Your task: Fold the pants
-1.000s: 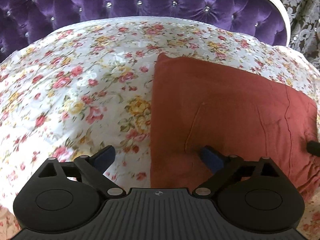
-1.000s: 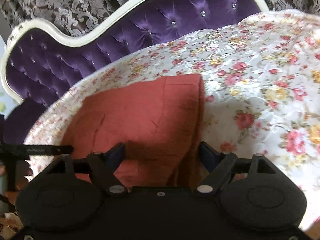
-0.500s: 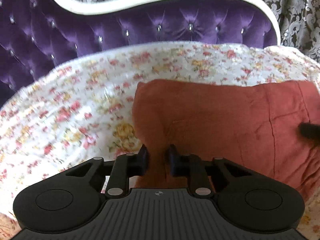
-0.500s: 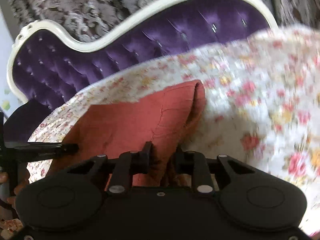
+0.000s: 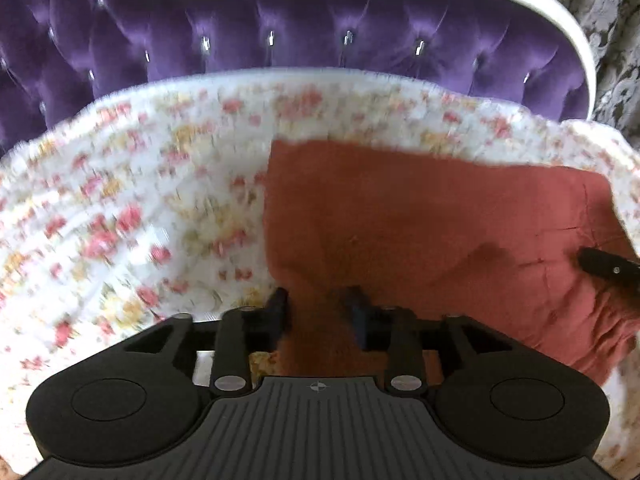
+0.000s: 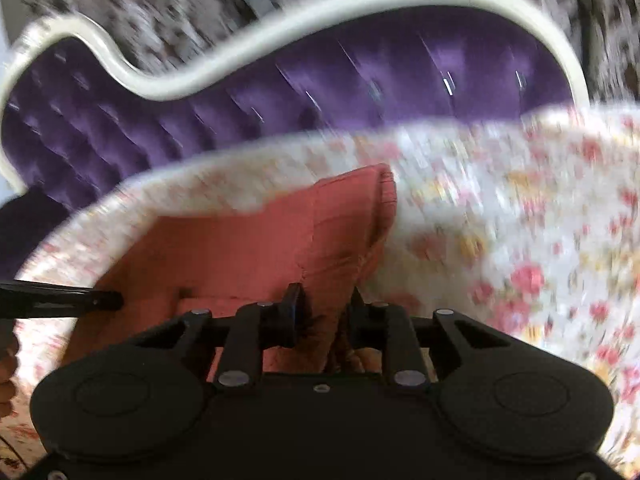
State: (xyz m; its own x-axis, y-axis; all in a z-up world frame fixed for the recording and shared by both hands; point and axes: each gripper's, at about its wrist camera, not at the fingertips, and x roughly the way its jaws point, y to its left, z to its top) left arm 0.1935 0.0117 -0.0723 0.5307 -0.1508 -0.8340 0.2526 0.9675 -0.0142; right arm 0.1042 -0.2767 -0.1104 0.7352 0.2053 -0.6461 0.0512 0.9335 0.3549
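The rust-red pants (image 5: pixel 420 224) lie partly folded on the floral bedspread (image 5: pixel 132 208). My left gripper (image 5: pixel 318 306) is shut on the pants' near left edge, with cloth pinched between its fingers. My right gripper (image 6: pixel 324 304) is shut on the pants (image 6: pixel 248 248) at their near right edge, where the fabric bunches up. The right gripper's finger (image 5: pixel 608 266) shows at the right edge of the left wrist view. The left gripper's finger (image 6: pixel 60 300) shows at the left of the right wrist view. Both views are motion-blurred.
A purple tufted headboard (image 5: pixel 280 40) with a white frame (image 6: pixel 240 56) rises behind the bed. Patterned grey wallpaper (image 6: pixel 160 4) is beyond it. The bedspread (image 6: pixel 540 220) stretches to the right of the pants.
Both grippers went from open to shut on the pants' near edge. Both have since lifted and tilted, so more headboard shows, and the near edge has risen with them.
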